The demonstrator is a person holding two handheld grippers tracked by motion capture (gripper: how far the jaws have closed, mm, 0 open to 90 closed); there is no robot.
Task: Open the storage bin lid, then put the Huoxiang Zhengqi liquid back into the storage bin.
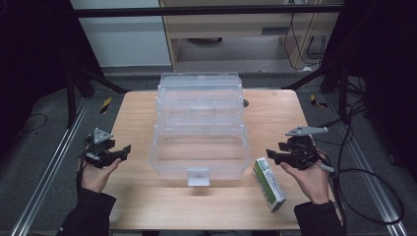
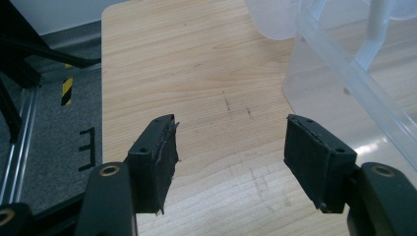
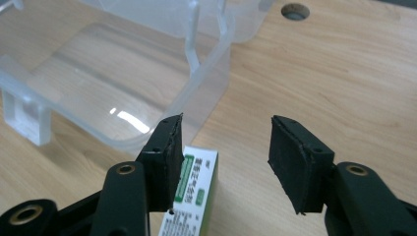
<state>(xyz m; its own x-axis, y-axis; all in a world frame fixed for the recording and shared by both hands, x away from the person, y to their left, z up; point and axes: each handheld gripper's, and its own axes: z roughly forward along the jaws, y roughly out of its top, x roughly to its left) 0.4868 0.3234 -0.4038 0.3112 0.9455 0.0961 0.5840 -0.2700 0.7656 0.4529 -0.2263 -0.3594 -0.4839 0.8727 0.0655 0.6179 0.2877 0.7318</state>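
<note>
Two claws, both with jaws apart and empty: my left claw (image 1: pixel 118 152) waits left of the clear box (image 1: pixel 199 130), my right claw (image 1: pixel 278 156) just above the carton (image 1: pixel 269 183). I judge the carton pick is in hand; next I should lower and close across its narrow sides. Count: one box standing open mid-bench (image 1: pixel 142 196), one carton at its right front.

Black tongs (image 1: pixel 109 154) (image 1: pixel 281 156) – grey three-cornered plates, brass-ringed screws, trailing cables, dark sleeves
</note>
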